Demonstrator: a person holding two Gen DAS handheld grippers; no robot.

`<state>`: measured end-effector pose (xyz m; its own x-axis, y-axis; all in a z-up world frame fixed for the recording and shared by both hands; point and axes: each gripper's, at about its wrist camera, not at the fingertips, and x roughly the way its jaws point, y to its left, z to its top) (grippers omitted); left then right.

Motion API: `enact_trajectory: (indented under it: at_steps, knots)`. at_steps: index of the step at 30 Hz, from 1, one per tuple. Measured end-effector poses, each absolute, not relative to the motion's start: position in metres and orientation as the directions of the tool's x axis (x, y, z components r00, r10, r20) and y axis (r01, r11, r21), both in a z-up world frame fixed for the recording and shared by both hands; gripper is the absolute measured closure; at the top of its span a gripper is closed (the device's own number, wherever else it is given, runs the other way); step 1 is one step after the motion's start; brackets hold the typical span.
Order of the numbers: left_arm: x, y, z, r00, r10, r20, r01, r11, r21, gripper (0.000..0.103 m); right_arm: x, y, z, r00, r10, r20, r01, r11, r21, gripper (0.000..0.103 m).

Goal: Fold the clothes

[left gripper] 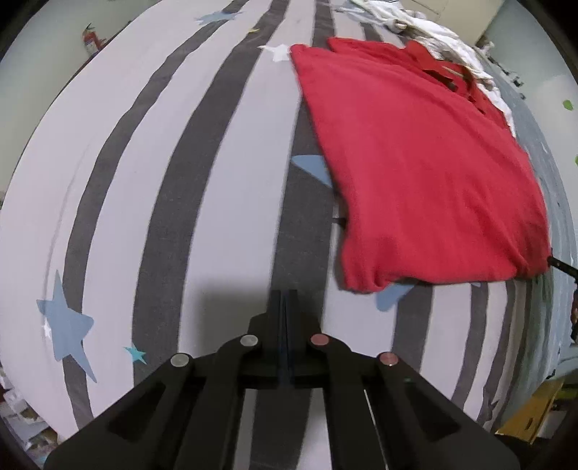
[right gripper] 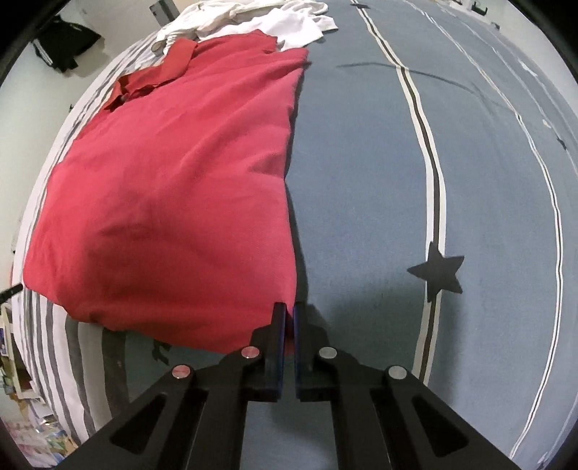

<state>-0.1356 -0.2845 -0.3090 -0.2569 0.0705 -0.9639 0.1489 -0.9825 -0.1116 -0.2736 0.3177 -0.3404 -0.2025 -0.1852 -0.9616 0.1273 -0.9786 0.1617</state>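
Note:
A red polo shirt (left gripper: 415, 155) lies on the bed, folded lengthwise, collar at the far end. My left gripper (left gripper: 284, 294) is shut and empty, over the striped sheet to the left of the shirt's near hem. My right gripper (right gripper: 289, 307) is shut on the shirt's near right corner (right gripper: 285, 289); red cloth shows between its fingers. The shirt fills the left half of the right wrist view (right gripper: 173, 188). The right gripper's tip shows at the shirt's corner in the left wrist view (left gripper: 561, 265).
The bed has a grey-and-white striped sheet with blue stars (left gripper: 144, 180) and a blue-grey cover with dark stars (right gripper: 361, 162). A pile of white clothes (right gripper: 253, 18) lies beyond the shirt's collar. Clutter lies on the floor by the bed edge (right gripper: 21, 434).

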Motion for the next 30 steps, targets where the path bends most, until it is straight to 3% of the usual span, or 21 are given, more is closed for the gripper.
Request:
enact_trajectory:
  at_steps: [1,2,3,5,6,11,14,16,19,20,24,28,30]
  knots:
    - [-0.135,-0.280,-0.307,-0.270,0.077,-0.960,0.147,-0.982,-0.120,0.101,-0.273,0.317,-0.340,-0.204,-0.186,-0.961,0.128,-0.978,0.162,0.099]
    - [-0.136,-0.275,-0.306,-0.278,0.081,-0.957,0.148,-0.981,-0.126,0.091,-0.273,0.317,-0.339,-0.206,-0.185,-0.961,0.127,-0.979,0.161,0.099]
    - [-0.138,-0.269,-0.308,-0.273,0.081,-0.959,0.150,-0.981,-0.125,0.071,-0.272,0.318,-0.338,-0.208,-0.185,-0.961,0.126,-0.979,0.161,0.097]
    - [-0.142,-0.260,-0.312,-0.271,0.090,-0.958,0.140,-0.981,-0.132,0.051,-0.270,0.320,-0.336,-0.212,-0.186,-0.959,0.119,-0.979,0.164,0.096]
    - [-0.144,-0.255,-0.313,-0.286,0.097,-0.953,0.128,-0.982,-0.138,0.051,-0.269,0.321,-0.335,-0.214,-0.187,-0.959,0.118,-0.979,0.165,0.096]
    - [-0.160,-0.244,-0.323,-0.306,0.053,-0.951,0.071,-0.994,-0.078,0.051,-0.267,0.320,-0.332,-0.218,-0.193,-0.957,0.134,-0.977,0.166,0.091]
    - [-0.165,-0.233,-0.335,-0.285,0.053,-0.957,-0.004,-0.999,-0.054,0.086,-0.269,0.312,-0.336,-0.217,-0.191,-0.957,0.152,-0.975,0.160,0.085]
    - [-0.164,-0.229,-0.335,-0.285,0.042,-0.958,-0.042,-0.999,-0.031,0.093,-0.273,0.305,-0.342,-0.211,-0.180,-0.961,0.166,-0.975,0.146,0.085]
    - [-0.160,-0.243,-0.325,-0.312,0.017,-0.950,0.003,-1.000,-0.019,0.094,-0.276,0.297,-0.349,-0.207,-0.151,-0.967,0.192,-0.975,0.111,0.086]
    - [-0.157,-0.252,-0.324,-0.309,-0.002,-0.951,0.032,-0.999,-0.008,0.103,-0.276,0.297,-0.349,-0.212,-0.143,-0.967,0.202,-0.974,0.099,0.087]
    - [-0.142,-0.299,-0.325,-0.269,-0.073,-0.960,0.183,-0.983,0.023,0.103,-0.262,0.316,-0.346,-0.224,-0.145,-0.964,0.200,-0.975,0.100,0.089]
    - [-0.145,-0.300,-0.314,-0.321,0.006,-0.947,0.213,-0.974,-0.079,0.103,-0.253,0.342,-0.340,-0.220,-0.117,-0.968,0.158,-0.984,0.083,0.089]
    - [-0.150,-0.295,-0.310,-0.358,0.032,-0.933,0.238,-0.963,-0.125,0.093,-0.248,0.357,-0.335,-0.235,-0.121,-0.964,0.106,-0.989,0.098,0.089]
